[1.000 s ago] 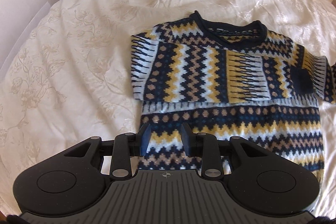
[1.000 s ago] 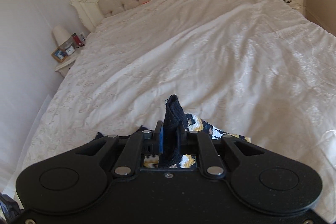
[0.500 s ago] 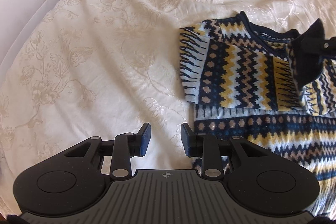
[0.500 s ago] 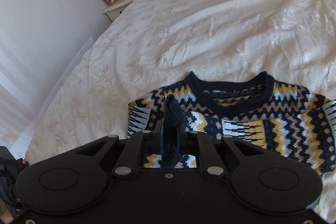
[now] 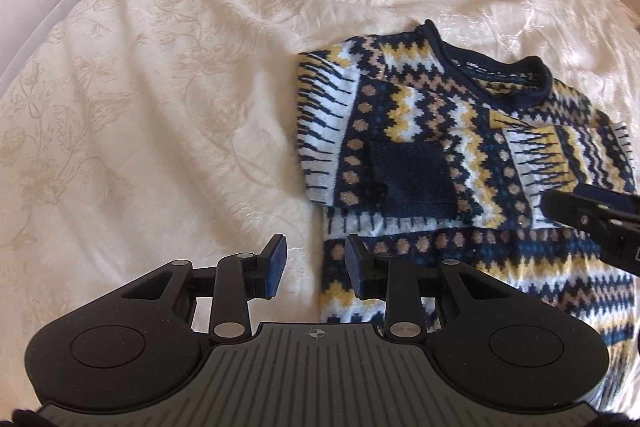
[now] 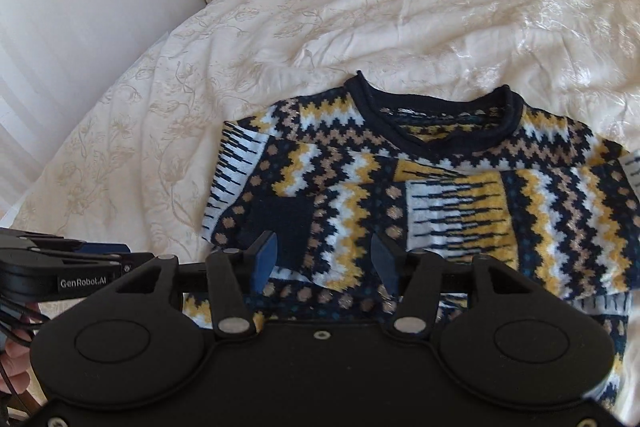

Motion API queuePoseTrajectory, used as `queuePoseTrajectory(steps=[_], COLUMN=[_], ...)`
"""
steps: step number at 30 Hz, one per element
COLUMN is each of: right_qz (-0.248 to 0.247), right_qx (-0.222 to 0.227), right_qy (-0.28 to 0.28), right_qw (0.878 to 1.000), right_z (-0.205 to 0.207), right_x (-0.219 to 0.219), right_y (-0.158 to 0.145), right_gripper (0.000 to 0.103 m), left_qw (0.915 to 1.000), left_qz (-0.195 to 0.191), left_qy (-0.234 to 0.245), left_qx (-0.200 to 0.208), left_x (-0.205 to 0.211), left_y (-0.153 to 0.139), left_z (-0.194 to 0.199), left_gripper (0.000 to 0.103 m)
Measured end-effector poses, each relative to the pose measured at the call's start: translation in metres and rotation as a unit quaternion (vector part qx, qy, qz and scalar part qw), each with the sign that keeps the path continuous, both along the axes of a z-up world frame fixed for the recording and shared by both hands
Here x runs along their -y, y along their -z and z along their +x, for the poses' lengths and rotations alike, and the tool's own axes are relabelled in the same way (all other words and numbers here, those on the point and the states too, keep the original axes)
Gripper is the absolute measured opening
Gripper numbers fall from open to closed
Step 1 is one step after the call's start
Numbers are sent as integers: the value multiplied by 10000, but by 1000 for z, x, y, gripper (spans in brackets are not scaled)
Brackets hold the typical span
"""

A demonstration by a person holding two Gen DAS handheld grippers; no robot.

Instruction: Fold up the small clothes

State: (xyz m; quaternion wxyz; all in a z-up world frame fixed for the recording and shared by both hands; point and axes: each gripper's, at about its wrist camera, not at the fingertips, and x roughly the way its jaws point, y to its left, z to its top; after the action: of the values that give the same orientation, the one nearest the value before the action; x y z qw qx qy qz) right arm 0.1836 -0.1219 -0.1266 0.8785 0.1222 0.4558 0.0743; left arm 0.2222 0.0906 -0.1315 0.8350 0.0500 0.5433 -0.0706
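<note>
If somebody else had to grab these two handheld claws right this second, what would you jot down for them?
Left gripper: open, holding nothing, over the sweater's lower left edge.
Right gripper: open, holding nothing, above the sweater's chest.
Sweater: flat on the bed, neck toward the headboard.
Done: both sleeves are folded across the front; one dark cuff lies near the left side.
Left: probably fold the bottom half up toward the collar, then smooth it.
</note>
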Motion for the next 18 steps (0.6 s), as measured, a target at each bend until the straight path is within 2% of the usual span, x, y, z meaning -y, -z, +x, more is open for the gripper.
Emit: queuePoseTrajectory(steps=[6,13,18], right_qz=[13,30,16], right_qx=[-267,-422,-439], right_qy=[517,779,782], right_qw=[9983,9961,9960], right_z=[-30,-48,-47], right_x=[43,72,77], right_y=[8,14,22], right_gripper=[60,60,60], left_qw=[9996,9991,9985], left_qz=[-205,-342,-151], left_qy=[214,202,312], left_qx=[-10,-147,-414], left_x=[28,42,48], left_y=[16,38,60], left_z=[19,46,59], left_gripper=[32,33,40])
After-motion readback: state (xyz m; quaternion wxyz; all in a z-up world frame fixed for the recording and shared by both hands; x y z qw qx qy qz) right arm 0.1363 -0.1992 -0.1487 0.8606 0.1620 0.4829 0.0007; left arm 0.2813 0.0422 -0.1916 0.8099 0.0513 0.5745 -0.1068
